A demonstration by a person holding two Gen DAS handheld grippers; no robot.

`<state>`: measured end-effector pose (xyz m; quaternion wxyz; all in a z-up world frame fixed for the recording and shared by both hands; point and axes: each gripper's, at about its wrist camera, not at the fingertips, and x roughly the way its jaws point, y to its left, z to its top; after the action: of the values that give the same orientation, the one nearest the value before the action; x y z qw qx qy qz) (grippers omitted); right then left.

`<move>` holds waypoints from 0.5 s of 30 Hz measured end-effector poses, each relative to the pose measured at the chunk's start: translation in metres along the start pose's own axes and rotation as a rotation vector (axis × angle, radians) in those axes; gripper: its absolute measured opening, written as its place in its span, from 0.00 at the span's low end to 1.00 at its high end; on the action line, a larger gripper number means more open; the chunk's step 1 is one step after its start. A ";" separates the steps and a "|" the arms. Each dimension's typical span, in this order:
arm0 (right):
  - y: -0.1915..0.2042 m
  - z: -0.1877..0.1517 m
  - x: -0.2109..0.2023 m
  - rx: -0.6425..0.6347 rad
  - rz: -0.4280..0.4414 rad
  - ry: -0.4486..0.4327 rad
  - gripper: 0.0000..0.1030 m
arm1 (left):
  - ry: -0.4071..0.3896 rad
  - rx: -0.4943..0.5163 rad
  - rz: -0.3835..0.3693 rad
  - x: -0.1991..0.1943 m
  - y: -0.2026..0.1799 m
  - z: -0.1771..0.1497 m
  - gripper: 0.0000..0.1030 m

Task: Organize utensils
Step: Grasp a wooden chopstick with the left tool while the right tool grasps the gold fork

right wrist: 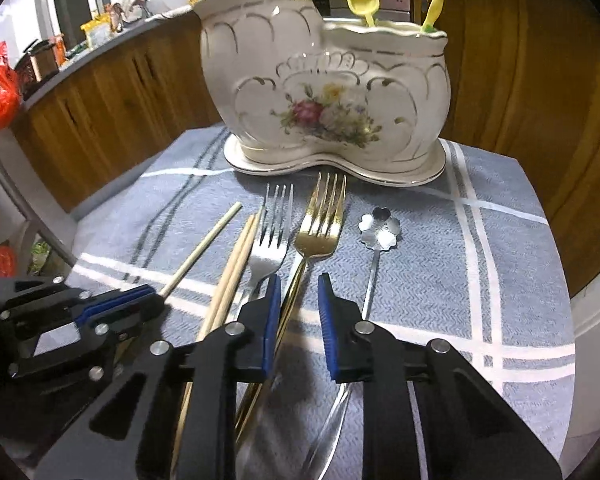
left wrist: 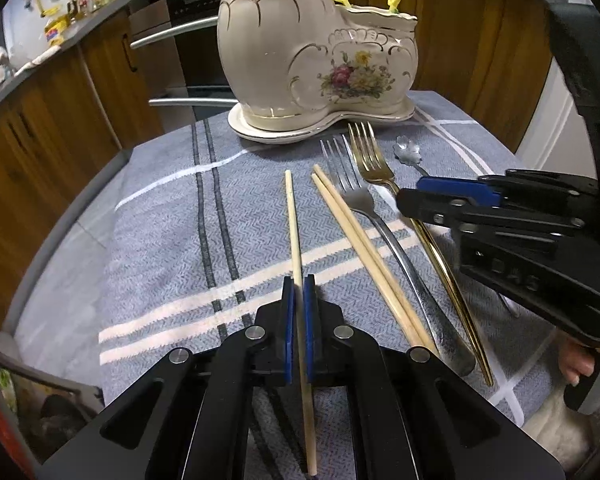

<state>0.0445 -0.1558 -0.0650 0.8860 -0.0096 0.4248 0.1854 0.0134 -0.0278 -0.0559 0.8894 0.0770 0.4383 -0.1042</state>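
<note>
A white floral ceramic holder (left wrist: 300,60) with two compartments stands at the back of the cloth; it also shows in the right wrist view (right wrist: 324,92). My left gripper (left wrist: 299,284) is shut on a single chopstick (left wrist: 292,216) lying on the cloth. To its right lie a chopstick pair (left wrist: 360,240), a silver fork (left wrist: 356,196) and a gold fork (left wrist: 374,160). My right gripper (right wrist: 299,284) is open, its jaws either side of the gold fork's handle (right wrist: 290,300), with a flower-shaped spoon (right wrist: 380,226) just to the right.
A blue-grey striped cloth (left wrist: 160,240) covers the table. Wooden cabinets (left wrist: 60,128) surround it. Yellow plastic spoons (right wrist: 364,6) and chopsticks stand in the holder. The left gripper body (right wrist: 80,320) sits at the left of the right wrist view.
</note>
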 end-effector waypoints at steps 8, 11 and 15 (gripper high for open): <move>0.007 0.005 0.011 -0.023 -0.065 0.007 0.17 | -0.004 0.009 -0.013 0.001 0.001 0.001 0.05; 0.008 0.007 0.013 -0.027 -0.055 0.014 0.11 | -0.004 0.010 -0.015 0.002 0.001 0.001 0.05; 0.001 0.007 0.009 0.003 -0.028 0.011 0.08 | -0.008 0.016 -0.012 0.002 0.000 0.001 0.05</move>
<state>0.0545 -0.1511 -0.0677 0.8863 -0.0153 0.4297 0.1721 0.0156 -0.0284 -0.0566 0.8899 0.0813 0.4344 -0.1132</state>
